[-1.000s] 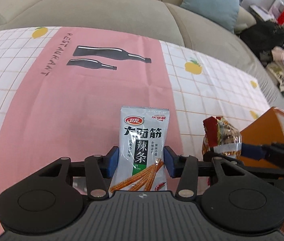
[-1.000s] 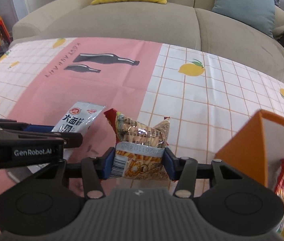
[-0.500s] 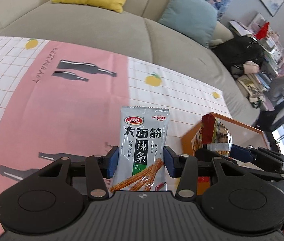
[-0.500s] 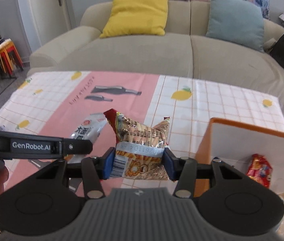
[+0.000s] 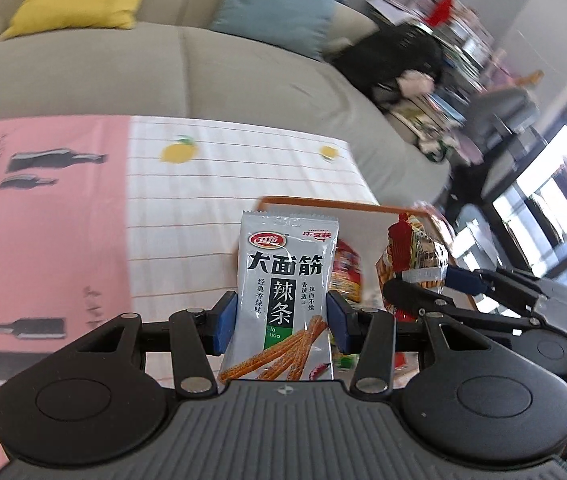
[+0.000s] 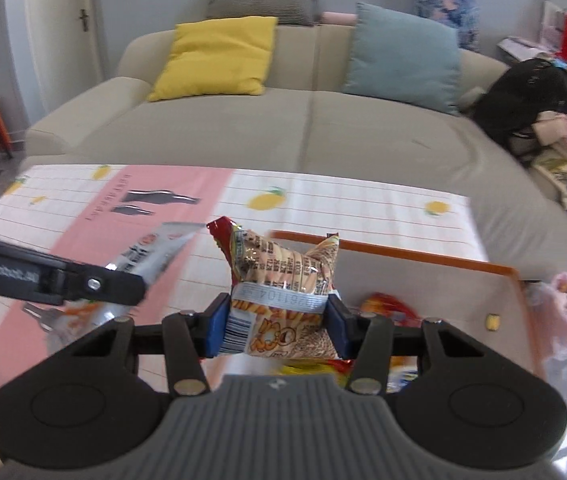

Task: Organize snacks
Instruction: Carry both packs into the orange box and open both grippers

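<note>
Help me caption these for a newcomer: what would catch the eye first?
The grey snack packet, upright and clamped in the left gripper, fills the left view's centre. In the right view, the right gripper pinches a crinkly yellow snack bag over the orange-rimmed box, which already holds snacks. Behind both, a yellow cushion brightens the grey sofa.

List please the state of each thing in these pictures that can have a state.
left tongs: shut on grey latiao packet, held in the air
grey latiao packet: sealed, upright
right tongs: shut on peanut snack bag
peanut snack bag: sealed, lifted over the box
orange box: open on top, red snack packs inside
</note>
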A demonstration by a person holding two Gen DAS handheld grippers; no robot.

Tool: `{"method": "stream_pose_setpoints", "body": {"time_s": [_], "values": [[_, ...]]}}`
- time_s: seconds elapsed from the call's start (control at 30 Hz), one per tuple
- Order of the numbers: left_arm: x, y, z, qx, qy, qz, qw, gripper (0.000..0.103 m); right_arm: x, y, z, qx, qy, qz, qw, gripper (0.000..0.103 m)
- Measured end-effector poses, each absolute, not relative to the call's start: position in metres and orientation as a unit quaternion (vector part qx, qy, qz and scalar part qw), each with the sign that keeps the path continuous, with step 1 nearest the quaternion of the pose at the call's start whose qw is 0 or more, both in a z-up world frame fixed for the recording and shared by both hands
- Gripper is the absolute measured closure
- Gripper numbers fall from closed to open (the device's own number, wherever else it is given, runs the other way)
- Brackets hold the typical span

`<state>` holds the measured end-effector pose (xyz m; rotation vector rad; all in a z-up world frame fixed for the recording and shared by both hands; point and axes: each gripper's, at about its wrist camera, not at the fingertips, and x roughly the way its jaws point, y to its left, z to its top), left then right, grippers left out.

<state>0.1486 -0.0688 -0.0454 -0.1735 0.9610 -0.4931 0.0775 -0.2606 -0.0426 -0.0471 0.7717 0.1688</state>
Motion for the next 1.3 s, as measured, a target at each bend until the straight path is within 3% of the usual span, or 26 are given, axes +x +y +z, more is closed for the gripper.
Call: {"method": "stream_pose_setpoints", "body": {"time_s": [0.43,1.3], "values": [[0.169,-0.169,-0.060,-0.019,0.473,-0.302,0.827,0.049,0.087,-0.342,-0.057,-0.079,0.392,0.022,0.916,0.054],[0.208,-0.249,-0.144,0.158,0.581,-0.280,0.748,0.048,0.145,-0.378,-0.145,-0.171,0.484,0.014,0.858,0.053]]}}
